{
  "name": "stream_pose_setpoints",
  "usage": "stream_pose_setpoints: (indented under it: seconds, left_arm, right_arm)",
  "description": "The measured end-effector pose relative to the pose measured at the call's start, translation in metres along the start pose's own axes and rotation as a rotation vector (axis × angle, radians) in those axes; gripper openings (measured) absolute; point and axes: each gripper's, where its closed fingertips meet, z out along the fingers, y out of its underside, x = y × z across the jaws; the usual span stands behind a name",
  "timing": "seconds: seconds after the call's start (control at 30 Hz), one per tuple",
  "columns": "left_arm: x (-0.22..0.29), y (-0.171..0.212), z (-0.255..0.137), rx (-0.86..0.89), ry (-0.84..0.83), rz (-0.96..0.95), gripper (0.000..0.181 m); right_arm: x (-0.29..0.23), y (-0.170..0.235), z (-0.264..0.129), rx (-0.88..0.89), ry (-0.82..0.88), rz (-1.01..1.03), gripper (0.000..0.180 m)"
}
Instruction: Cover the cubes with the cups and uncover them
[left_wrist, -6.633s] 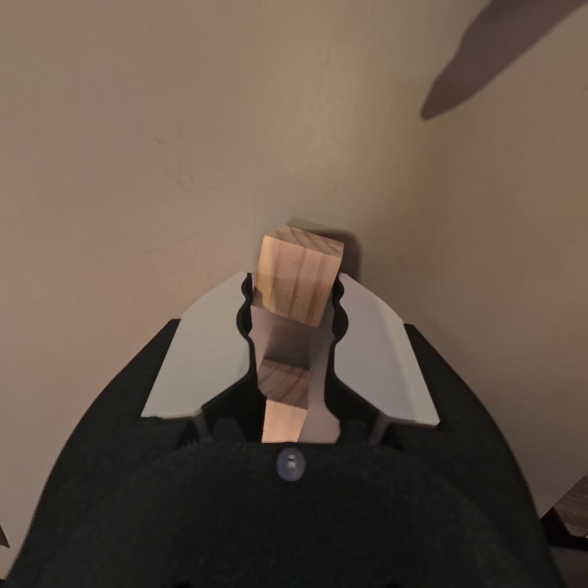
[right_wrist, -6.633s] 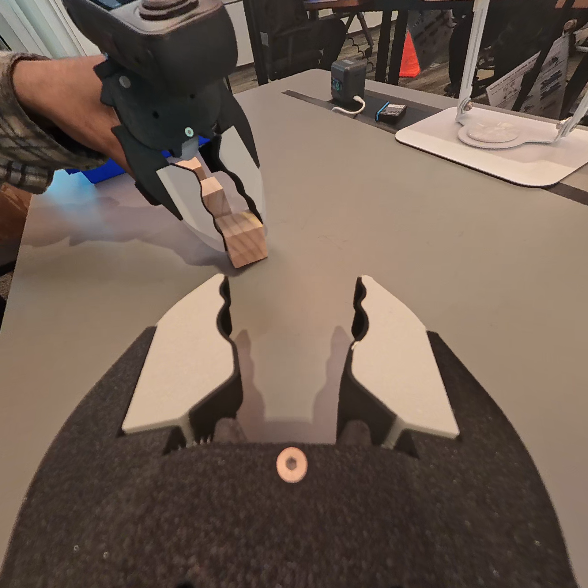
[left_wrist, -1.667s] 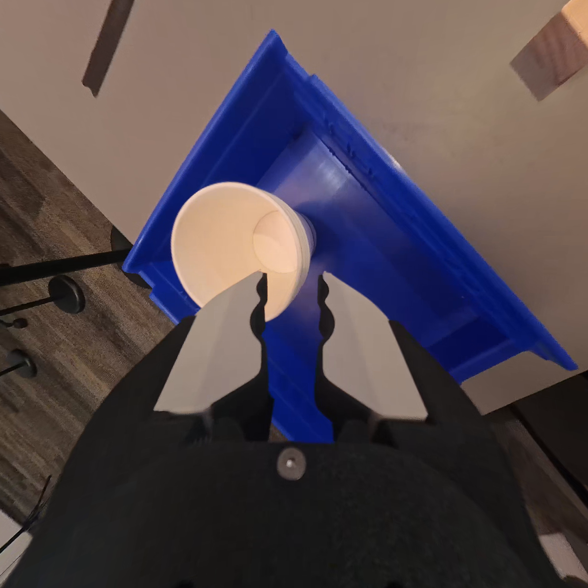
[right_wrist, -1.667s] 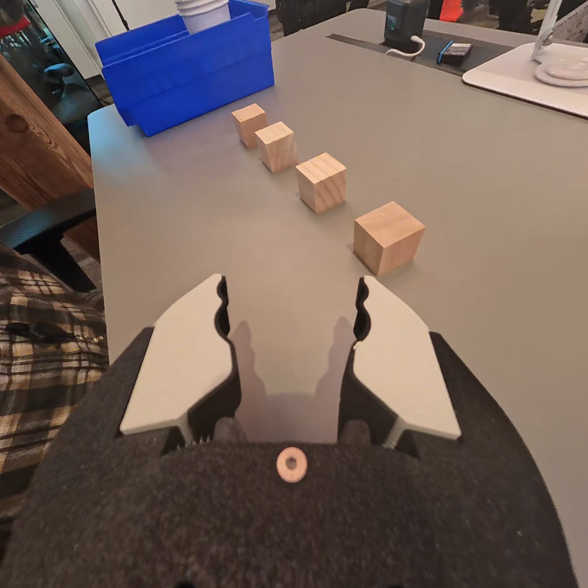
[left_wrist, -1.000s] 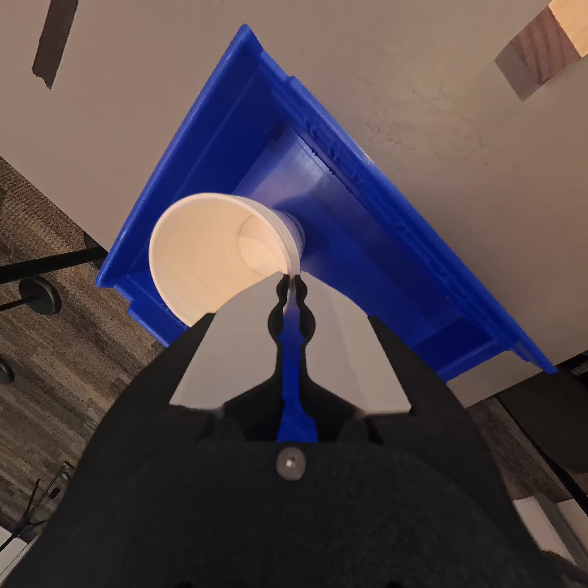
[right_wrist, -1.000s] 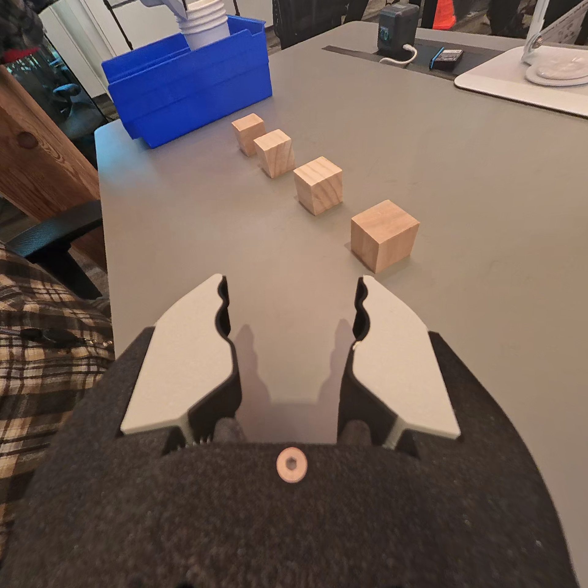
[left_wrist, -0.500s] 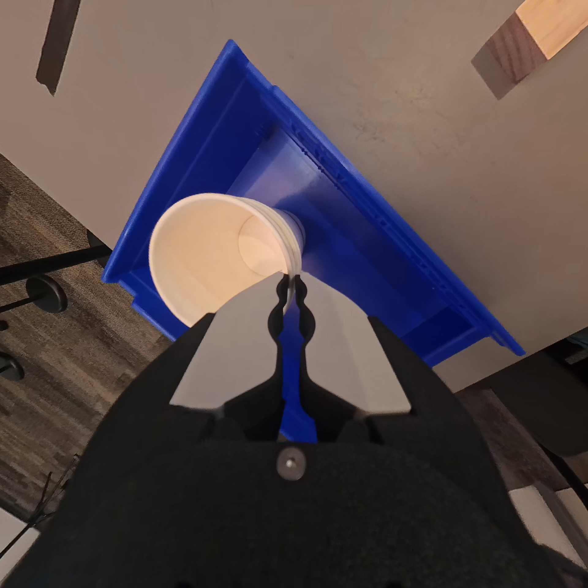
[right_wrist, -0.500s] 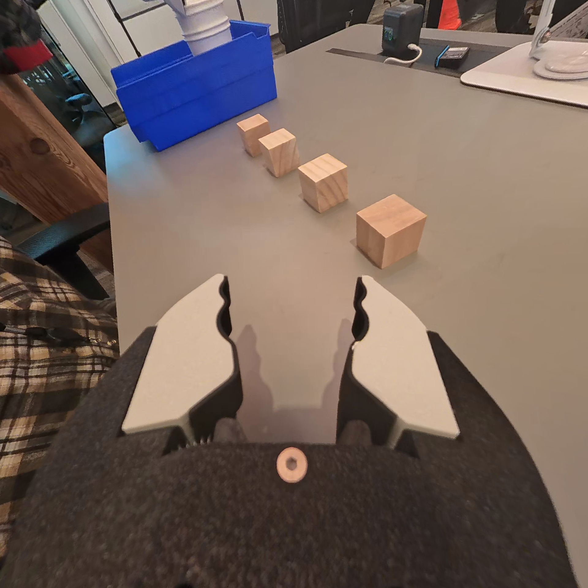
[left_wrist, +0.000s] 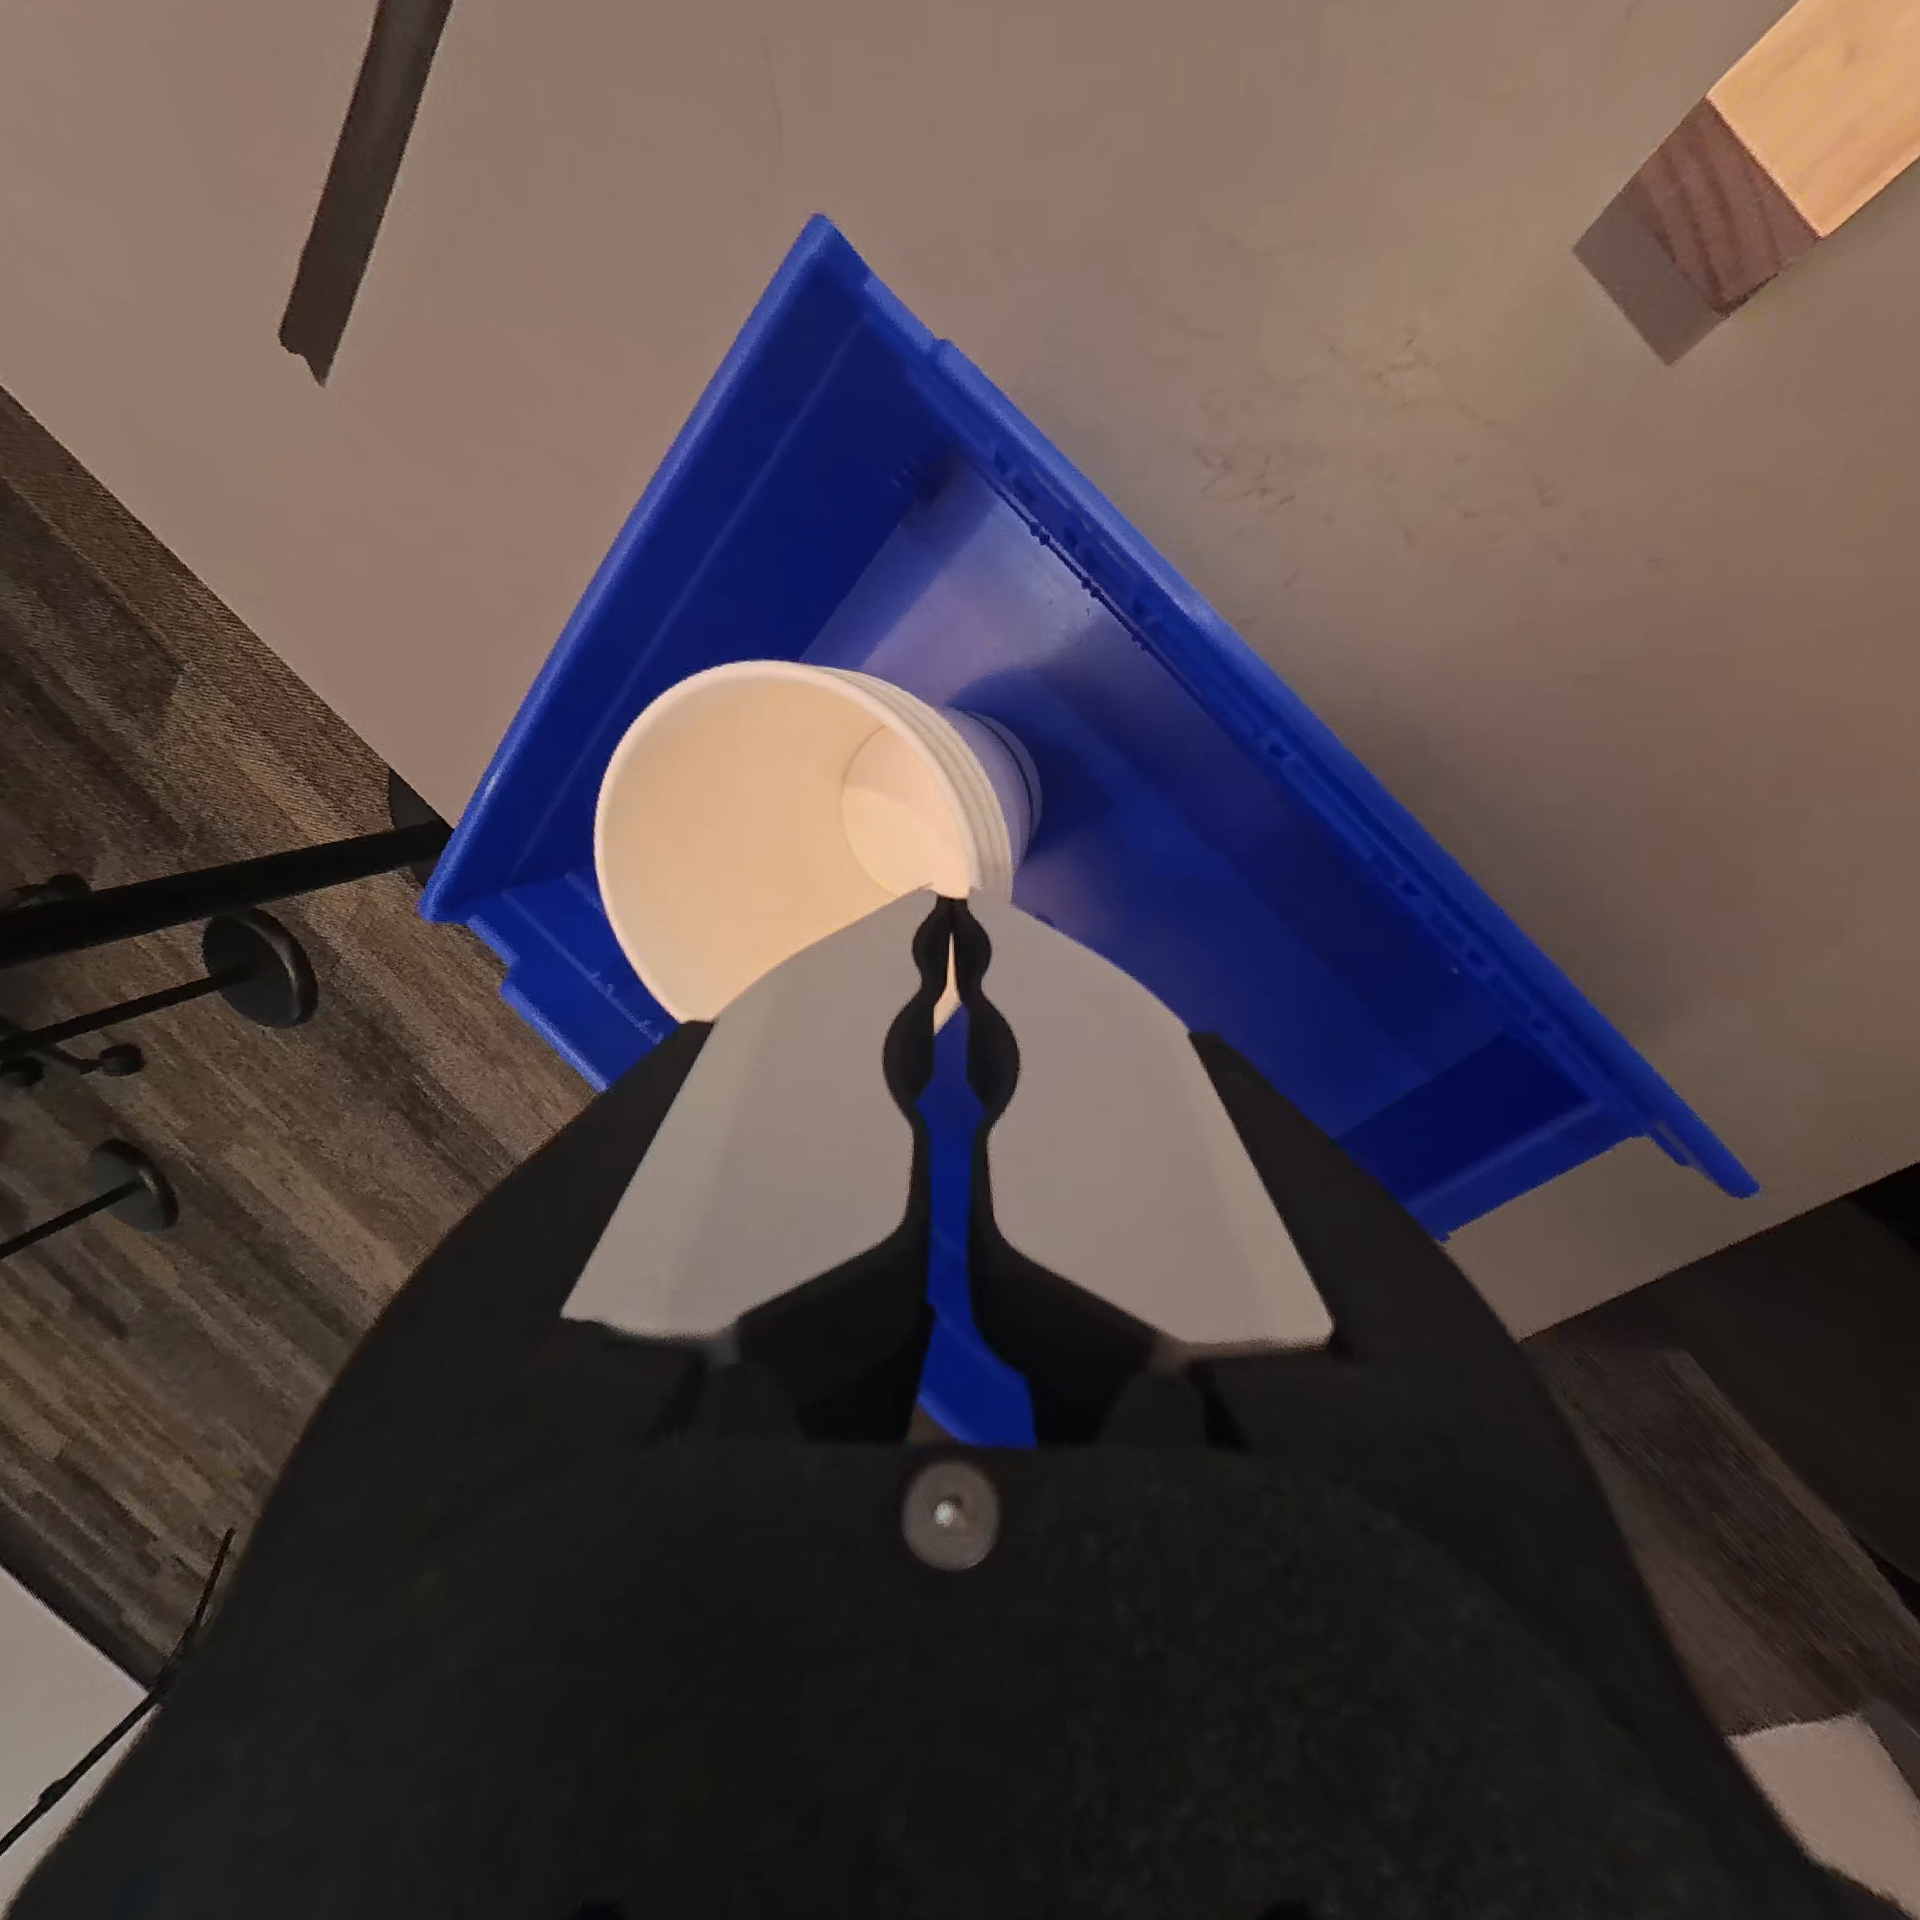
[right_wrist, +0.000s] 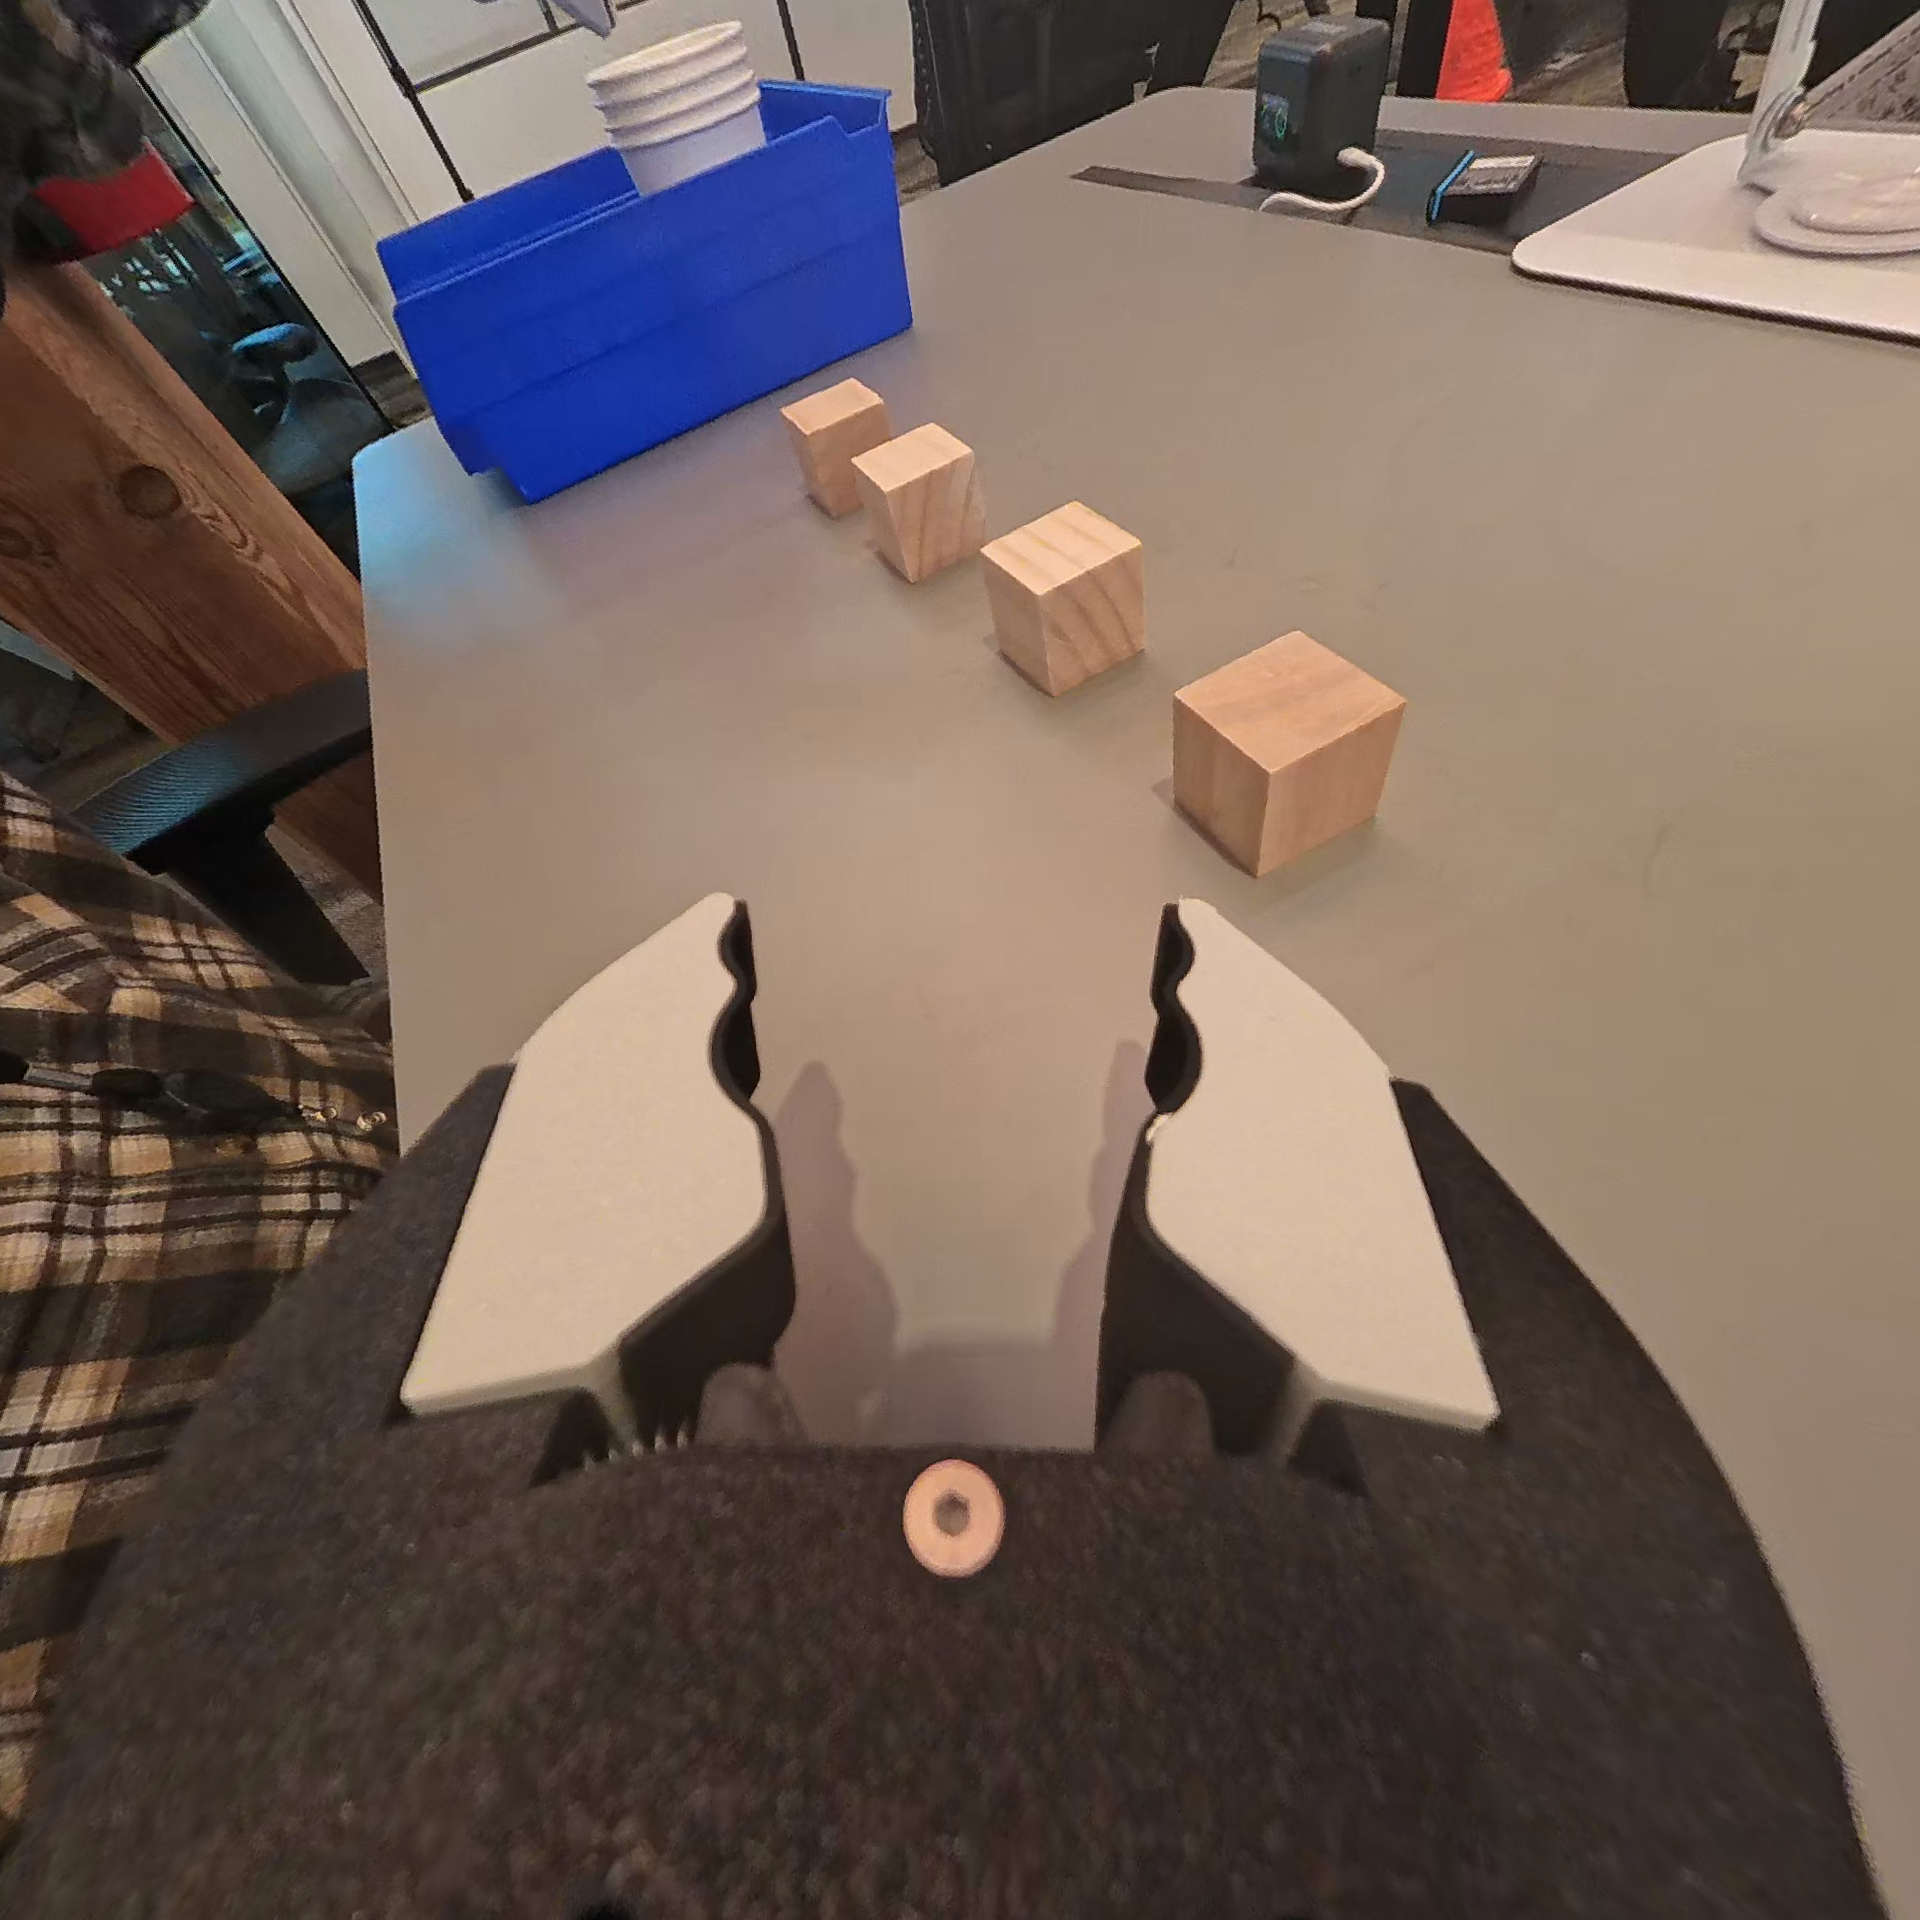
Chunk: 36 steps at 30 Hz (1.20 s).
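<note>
In the left wrist view my left gripper looks down and is shut on the rim of the white paper cups, a nested stack, above the blue bin. One wooden cube shows at the top right. In the right wrist view the cup stack sticks out of the blue bin at the table's far left. Several wooden cubes stand in a row: the nearest, then one, one tilted, the farthest. My right gripper is open and empty, low over the table before the nearest cube.
The grey table holds a black strip with a charger and a white mat at the far right. A person's plaid sleeve and a chair are at the left edge. Floor and stand legs show beside the bin.
My left gripper closed on the cup stack's rim about a second ago and has lifted it higher out of the bin. My right gripper stays open, shifting slightly.
</note>
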Motion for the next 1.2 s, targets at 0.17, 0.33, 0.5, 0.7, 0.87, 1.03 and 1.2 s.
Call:
stream_pose_setpoints:
  seconds: [0.17,0.33,0.5,0.7,0.87,1.03,1.2]
  left_arm:
    - [0.003,0.006,0.007,-0.026,-0.004,0.01,0.001]
    - [0.006,0.007,0.012,-0.033,0.008,0.011,0.003]
    - [0.003,0.007,0.013,-0.043,-0.006,0.009,0.005]
    - [0.002,0.009,0.016,-0.057,-0.007,0.002,0.006]
    - [0.004,0.008,0.018,-0.064,-0.001,0.015,0.003]
    - [0.005,0.008,0.015,-0.083,0.004,0.023,0.003]
    - [0.003,0.004,0.002,-0.066,-0.016,0.021,0.003]
  right_arm:
    - [-0.002,0.001,0.003,-0.007,-0.008,-0.004,0.074]
    - [-0.001,-0.001,0.001,-0.002,-0.006,-0.003,0.074]
    - [-0.002,-0.001,0.002,-0.005,-0.006,-0.005,0.074]
    - [-0.001,-0.001,0.003,0.0,-0.009,-0.001,0.074]
    - [-0.002,-0.003,0.001,0.016,-0.01,0.002,0.074]
    - [0.0,-0.003,-0.002,0.027,-0.005,0.009,0.073]
    - [-0.001,0.0,0.001,0.023,-0.013,0.014,0.073]
